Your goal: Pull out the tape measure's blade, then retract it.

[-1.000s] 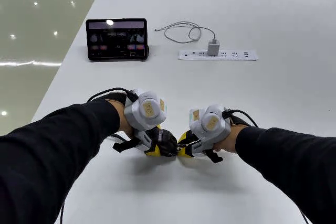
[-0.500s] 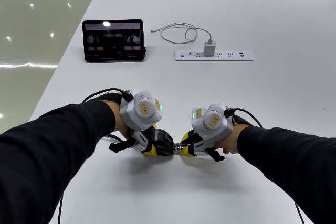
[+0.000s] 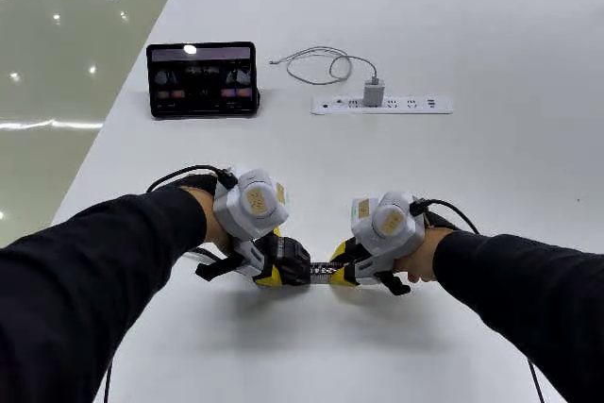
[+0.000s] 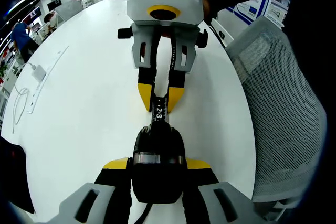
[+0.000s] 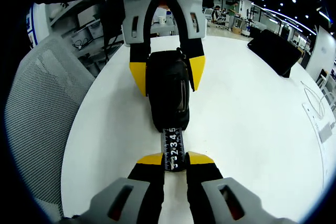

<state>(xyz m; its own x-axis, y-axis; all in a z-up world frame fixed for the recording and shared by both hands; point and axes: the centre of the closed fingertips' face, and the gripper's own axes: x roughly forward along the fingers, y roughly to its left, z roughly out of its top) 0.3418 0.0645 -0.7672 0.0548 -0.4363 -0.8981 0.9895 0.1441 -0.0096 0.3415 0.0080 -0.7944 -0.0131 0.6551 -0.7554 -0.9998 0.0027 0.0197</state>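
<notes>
A black tape measure case (image 3: 293, 260) rests low over the white table, held between the yellow-tipped jaws of my left gripper (image 3: 274, 269); the case (image 4: 157, 157) sits close in the left gripper view. My right gripper (image 3: 342, 274) faces it, shut on the tip of the blade (image 3: 321, 272). A short length of numbered blade (image 5: 172, 148) runs from the case (image 5: 168, 97) to my right gripper (image 5: 174, 162). In the left gripper view the blade (image 4: 159, 111) spans the small gap to the right gripper (image 4: 160, 99).
A dark tablet (image 3: 202, 77) stands at the table's far left. A white power strip (image 3: 381, 104) with a charger and coiled cable (image 3: 316, 64) lies behind the grippers. A grey mesh chair (image 4: 278, 108) stands beside the table edge.
My right gripper has drawn away to the right, and a short stretch of blade now shows between it and the case. The left gripper holds still with the case.
</notes>
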